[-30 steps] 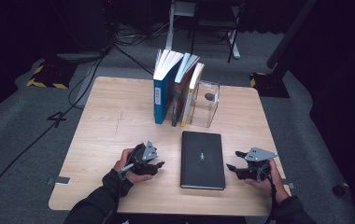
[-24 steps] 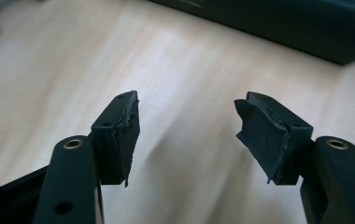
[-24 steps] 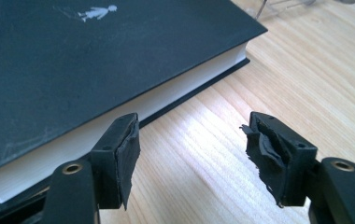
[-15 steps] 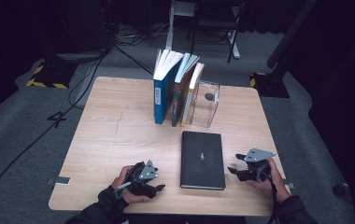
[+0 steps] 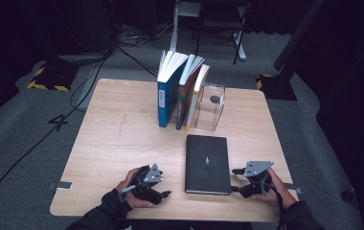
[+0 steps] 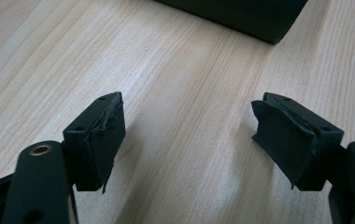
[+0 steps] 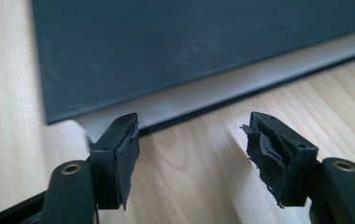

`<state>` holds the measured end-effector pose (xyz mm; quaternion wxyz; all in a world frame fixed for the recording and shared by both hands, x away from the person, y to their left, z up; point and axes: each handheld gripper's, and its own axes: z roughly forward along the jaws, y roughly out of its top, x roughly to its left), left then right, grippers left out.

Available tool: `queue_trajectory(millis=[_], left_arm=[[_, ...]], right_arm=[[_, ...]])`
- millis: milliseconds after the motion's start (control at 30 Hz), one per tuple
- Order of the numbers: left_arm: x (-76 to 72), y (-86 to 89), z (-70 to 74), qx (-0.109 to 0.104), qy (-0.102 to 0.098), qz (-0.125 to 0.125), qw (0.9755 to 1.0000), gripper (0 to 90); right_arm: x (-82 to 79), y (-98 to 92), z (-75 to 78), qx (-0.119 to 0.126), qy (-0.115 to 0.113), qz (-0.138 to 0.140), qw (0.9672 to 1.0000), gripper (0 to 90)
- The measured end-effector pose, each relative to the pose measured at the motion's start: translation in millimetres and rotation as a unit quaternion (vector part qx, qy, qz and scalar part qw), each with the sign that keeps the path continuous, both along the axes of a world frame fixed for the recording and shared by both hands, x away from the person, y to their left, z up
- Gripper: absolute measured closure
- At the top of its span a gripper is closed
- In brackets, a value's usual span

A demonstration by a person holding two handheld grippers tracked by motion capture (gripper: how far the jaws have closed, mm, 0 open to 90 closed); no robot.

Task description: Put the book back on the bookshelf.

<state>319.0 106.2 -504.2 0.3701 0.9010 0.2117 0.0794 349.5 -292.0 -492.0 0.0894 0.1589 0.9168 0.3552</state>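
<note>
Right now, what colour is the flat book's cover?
Black, best seen in the high view: flat book.

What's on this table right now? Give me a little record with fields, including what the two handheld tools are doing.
table: wooden table
flat item: black book lying closed near the front edge
standing items: three books upright, clear box beside them
left gripper: fingers open, just been opening, nothing between them
right gripper: fingers open, at the black book's right edge, not gripping it

Both tongs matte black w/ torn rubber pads: left tongs (image 5: 166,193), right tongs (image 5: 235,179). Brass-coloured rivets at jaw bases; grey three-cornered plates w/ small holes on top. Dark long sleeves on both arms.
</note>
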Motion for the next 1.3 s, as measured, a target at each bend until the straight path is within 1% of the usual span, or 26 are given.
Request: queue_trajectory(millis=[67,133,233,300,367,500,567,667,800,967,1133,1300], left_arm=[[0.5,0.1,0.0,0.0,0.0,-0.002,1.0,23.9],[1.3,0.2,0.1,0.001,0.001,-0.005,1.0,23.5],[2.0,0.5,0.0,0.0,0.002,-0.007,1.0,23.3],[2.4,0.6,0.0,0.001,0.002,-0.007,1.0,23.2],[2.9,0.4,-0.1,0.001,0.0,-0.009,1.0,22.6],[3.2,0.4,0.0,0.001,0.001,-0.01,1.0,22.4],[3.5,0.0,-0.2,0.001,0.0,-0.009,1.0,21.9],[4.9,-1.4,-0.2,0.004,0.0,-0.008,1.0,20.2],[5.4,-2.0,-0.2,0.004,0.001,-0.008,1.0,19.8],[5.6,-2.3,-0.3,0.003,0.001,-0.008,1.0,19.9],[5.6,-2.4,-0.2,0.003,0.001,-0.007,1.0,19.8],[5.7,-2.4,-0.3,0.003,0.001,-0.008,1.0,19.8]], right_arm=[[-1.1,0.5,0.9,-0.003,-0.007,0.002,1.0,35.4],[-1.5,-0.6,1.3,0.006,-0.004,0.001,1.0,35.9],[-3.5,-1.1,2.8,0.01,-0.013,0.002,0.9999,37.0],[-4.1,-1.2,3.2,0.019,-0.009,0.002,0.9998,37.9],[-5.3,2.6,3.2,0.029,-0.008,0.005,0.9995,37.8],[-8.7,12.9,2.9,0.025,-0.017,0.009,0.9995,37.6],[-9.3,15.6,0.7,0.029,-0.016,0.007,0.9994,36.7],[-9.1,16.5,-1.8,0.041,-0.013,0.003,0.9991,34.8],[-11.0,20.3,-0.7,0.041,-0.023,0.002,0.9989,34.7],[-11.7,23.0,-0.6,0.05,-0.021,0.0,0.9985,34.6],[-12.6,25.5,-1.2,0.055,-0.021,-0.004,0.9983,34.6],[-14.2,28.5,0.1,0.058,-0.026,-0.007,0.998,34.6]])
